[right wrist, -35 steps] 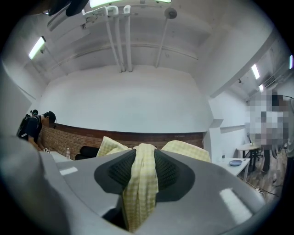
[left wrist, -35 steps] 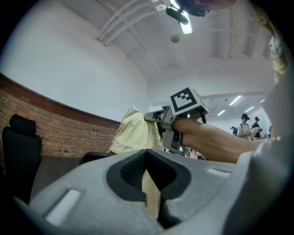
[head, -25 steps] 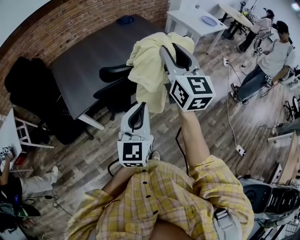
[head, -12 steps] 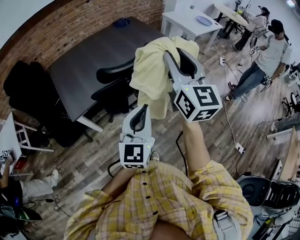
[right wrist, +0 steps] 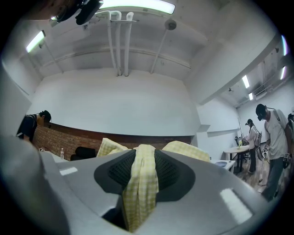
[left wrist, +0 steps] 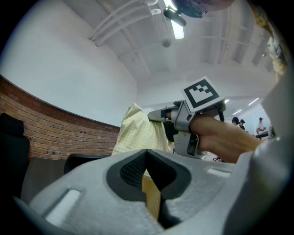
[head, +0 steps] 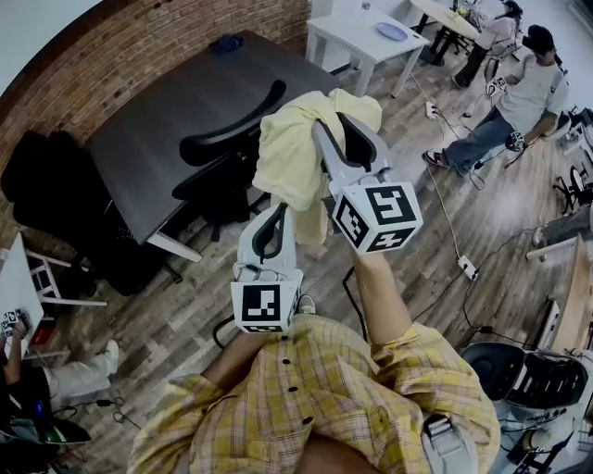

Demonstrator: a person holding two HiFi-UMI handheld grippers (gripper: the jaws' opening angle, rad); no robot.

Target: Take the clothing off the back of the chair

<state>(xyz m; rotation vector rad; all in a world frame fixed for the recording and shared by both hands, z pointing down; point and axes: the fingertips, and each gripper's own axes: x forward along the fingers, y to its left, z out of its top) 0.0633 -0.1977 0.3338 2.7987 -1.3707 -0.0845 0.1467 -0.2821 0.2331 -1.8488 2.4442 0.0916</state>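
Since each gripper view looks straight along its own jaws, the grip state is clear: 2 grippers, both clamped on the 1 yellow checked garment (head: 292, 157).

- Right gripper (head: 335, 125): pads partly closed, with a thick fold of cloth bunched between them and spilling over the tips.
- Left gripper (head: 278, 211): pads almost together, with only a thin strip of the cloth pinched in the gap.
- The right gripper sits higher and further out than the left.
- 2 marker cubes: right cube (head: 375, 218), left cube (head: 267, 305).

The garment hangs in the air from the right jaws, its lower edge reaching down to the left tips. In the head view it overlaps the right side of the 1 black chair (head: 227, 143). Can't tell whether it touches the chair back.

The chair is pushed up to 1 dark table (head: 157, 111), which has 1 blue item (head: 225, 43) near its far edge. Beyond that is 1 white table (head: 357, 42) with 1 blue plate (head: 390, 31).

3 other people show in the head view:
- seated person (head: 528, 93), upper right
- far person (head: 500, 23), behind that one
- low person (head: 69, 370), lower left, mostly legs showing

The floor (head: 167, 305) is wood planks, with 1 white power strip (head: 466, 268) to the right of the grippers.
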